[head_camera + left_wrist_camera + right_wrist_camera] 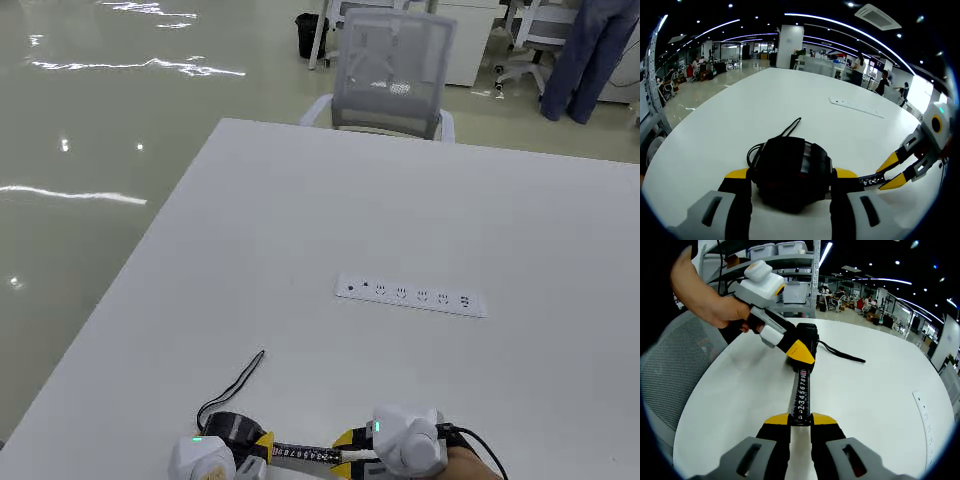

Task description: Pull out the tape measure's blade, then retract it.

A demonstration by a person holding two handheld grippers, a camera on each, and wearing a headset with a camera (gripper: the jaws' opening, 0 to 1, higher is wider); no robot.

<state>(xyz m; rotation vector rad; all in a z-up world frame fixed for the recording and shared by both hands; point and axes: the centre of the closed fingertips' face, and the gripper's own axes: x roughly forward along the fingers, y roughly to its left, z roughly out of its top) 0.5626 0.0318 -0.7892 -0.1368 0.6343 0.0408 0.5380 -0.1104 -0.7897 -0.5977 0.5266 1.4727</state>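
Observation:
A black tape measure (234, 428) lies near the table's front edge, its wrist strap (236, 383) trailing away from me. My left gripper (790, 175) is shut on the tape measure's body (790, 160), one yellow-tipped jaw on each side. A short length of the blade (801, 392) is drawn out across the table. My right gripper (801, 419) is shut on the blade's end. In the head view the left gripper (255, 452) and right gripper (343, 453) stand a short blade length (305, 454) apart. The right gripper (892, 172) enters the left gripper view from the right.
A white power strip (410, 295) lies mid-table beyond the grippers. A grey mesh chair (390, 75) stands at the white table's (300, 200) far edge. The table's left edge drops to a glossy floor. A person (590, 50) stands far back right.

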